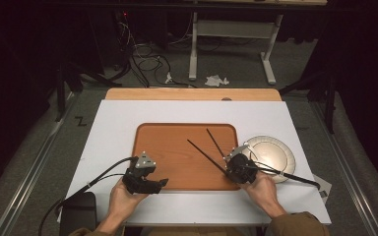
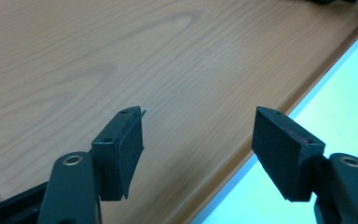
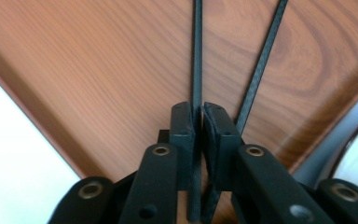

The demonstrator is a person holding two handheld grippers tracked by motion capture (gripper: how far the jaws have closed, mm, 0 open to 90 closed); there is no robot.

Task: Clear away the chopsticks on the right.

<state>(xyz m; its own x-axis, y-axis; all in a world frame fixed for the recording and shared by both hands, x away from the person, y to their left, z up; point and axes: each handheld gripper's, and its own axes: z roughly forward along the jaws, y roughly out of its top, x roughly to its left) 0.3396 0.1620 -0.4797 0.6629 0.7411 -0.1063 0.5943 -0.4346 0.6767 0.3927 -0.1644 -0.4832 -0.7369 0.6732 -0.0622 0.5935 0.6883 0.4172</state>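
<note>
Right claw [image 3: 198, 114] pinches one chopstick [image 3: 197, 56] at its near end — long axis runs straight ahead over the tray [image 3: 98, 70], second chopstick [image 3: 261, 65] just right, splayed. Left claw [image 2: 198, 135] wide, empty, farther off.

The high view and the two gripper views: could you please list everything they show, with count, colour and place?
chopsticks: two, black, over the tray's right half; one sits between the right gripper's pads, the other passes beside them.
tray: one, reddish-brown wood, centre of the board.
plate: one, pale, round, right of the tray.
board: one, white, on the table.
table: one, light wood, edge showing beyond the board.
crumpled paper: one, white, on the floor beyond the table.
left gripper: one, black, open over the tray's near edge.
right gripper: one, black, closed on a chopstick.
hands: two, at the bottom of the high view.
</note>
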